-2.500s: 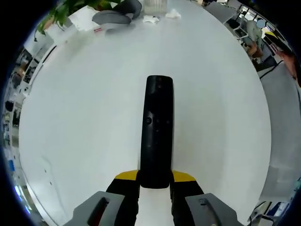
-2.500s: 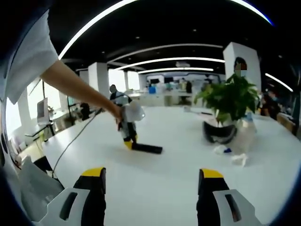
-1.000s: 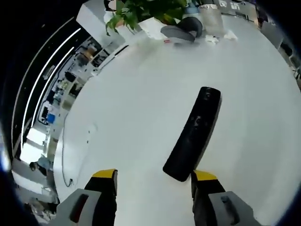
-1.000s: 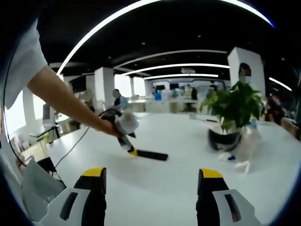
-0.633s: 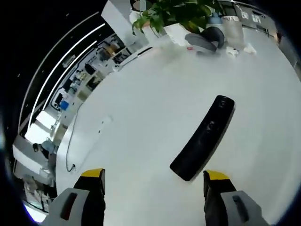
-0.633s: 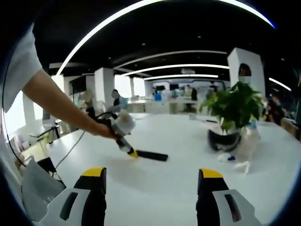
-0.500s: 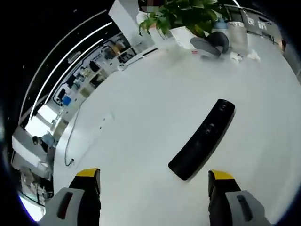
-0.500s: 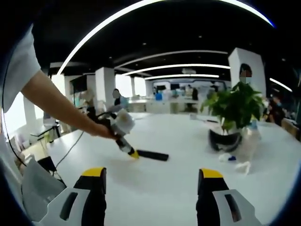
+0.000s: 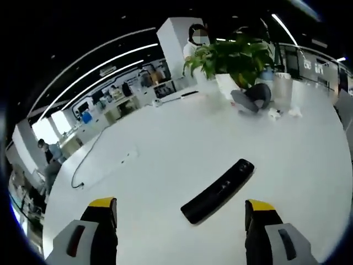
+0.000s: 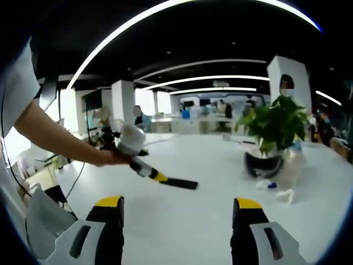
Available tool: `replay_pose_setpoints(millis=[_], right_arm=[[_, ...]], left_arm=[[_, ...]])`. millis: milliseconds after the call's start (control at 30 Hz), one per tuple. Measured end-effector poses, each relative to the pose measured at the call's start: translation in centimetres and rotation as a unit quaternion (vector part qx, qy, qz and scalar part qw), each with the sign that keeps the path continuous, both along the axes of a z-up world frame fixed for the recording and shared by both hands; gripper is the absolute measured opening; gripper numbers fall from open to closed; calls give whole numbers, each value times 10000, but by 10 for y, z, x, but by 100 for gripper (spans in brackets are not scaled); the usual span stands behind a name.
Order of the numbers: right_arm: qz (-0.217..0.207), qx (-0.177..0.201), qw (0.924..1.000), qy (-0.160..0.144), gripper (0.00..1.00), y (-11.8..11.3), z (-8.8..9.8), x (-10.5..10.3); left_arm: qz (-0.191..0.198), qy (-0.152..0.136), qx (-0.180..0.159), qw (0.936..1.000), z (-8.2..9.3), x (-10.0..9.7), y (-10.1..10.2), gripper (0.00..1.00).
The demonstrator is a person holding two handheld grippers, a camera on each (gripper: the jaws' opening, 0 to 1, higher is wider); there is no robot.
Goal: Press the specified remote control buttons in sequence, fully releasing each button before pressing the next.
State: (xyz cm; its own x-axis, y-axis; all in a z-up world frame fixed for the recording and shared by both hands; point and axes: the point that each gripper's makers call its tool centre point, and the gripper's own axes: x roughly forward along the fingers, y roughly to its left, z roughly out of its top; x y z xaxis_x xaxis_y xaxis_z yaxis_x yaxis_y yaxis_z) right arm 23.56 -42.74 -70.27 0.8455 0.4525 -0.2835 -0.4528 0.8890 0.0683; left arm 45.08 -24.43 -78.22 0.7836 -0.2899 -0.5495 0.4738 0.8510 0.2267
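Backing off, the left gripper (image 9: pixel 179 212) has released the remote (image 9: pixel 218 190).

Bright ceiling light strips (image 10: pixel 182 77) glare on the white table (image 9: pixel 165 165); fisheye-warped, soft edges

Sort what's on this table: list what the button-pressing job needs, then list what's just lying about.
Needed for the job:
- remote control, lying flat on the white table
- left tool, open
- right tool, open

Just lying about:
- potted plant
- grey headset
- crumpled tissues
- cable
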Motion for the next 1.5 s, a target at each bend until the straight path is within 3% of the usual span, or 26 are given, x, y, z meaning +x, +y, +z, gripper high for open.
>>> replay_pose_setpoints(millis=[67, 333, 600, 733, 833, 933, 1133, 1300, 1500], right_arm=[[-10, 8, 10000, 2, 80, 0, 0, 0], [-47, 46, 10000, -11, 80, -2, 1, 0], [-48, 40, 10000, -20, 80, -2, 2, 0], [-44, 26, 10000, -23, 81, -1, 1, 0], [-61, 45, 10000, -17, 81, -1, 1, 0], [-89, 40, 9999, -26, 82, -2, 2, 0], [-174, 55, 9998, -54, 85, -6, 3, 1], [-154, 24, 9999, -59, 86, -5, 2, 1], [-88, -26, 9999, -41, 86, -1, 1, 1]], left_arm=[[74, -36, -252, 9996, 8, -4, -1, 100], [241, -351, -695, 9967, 36, -27, 11, 100], [411, -421, -1016, 9931, 42, -66, 31, 100], [646, -401, -1395, 9873, 49, -82, 37, 100], [709, -540, -1385, 9863, 55, -92, 42, 100], [779, -705, -1619, 9812, 67, -103, 44, 100], [789, -992, -1769, 9760, 80, -128, 47, 100], [918, -920, -1598, 9786, 77, -147, 56, 100], [1158, -998, -1517, 9765, 78, -168, 75, 100]])
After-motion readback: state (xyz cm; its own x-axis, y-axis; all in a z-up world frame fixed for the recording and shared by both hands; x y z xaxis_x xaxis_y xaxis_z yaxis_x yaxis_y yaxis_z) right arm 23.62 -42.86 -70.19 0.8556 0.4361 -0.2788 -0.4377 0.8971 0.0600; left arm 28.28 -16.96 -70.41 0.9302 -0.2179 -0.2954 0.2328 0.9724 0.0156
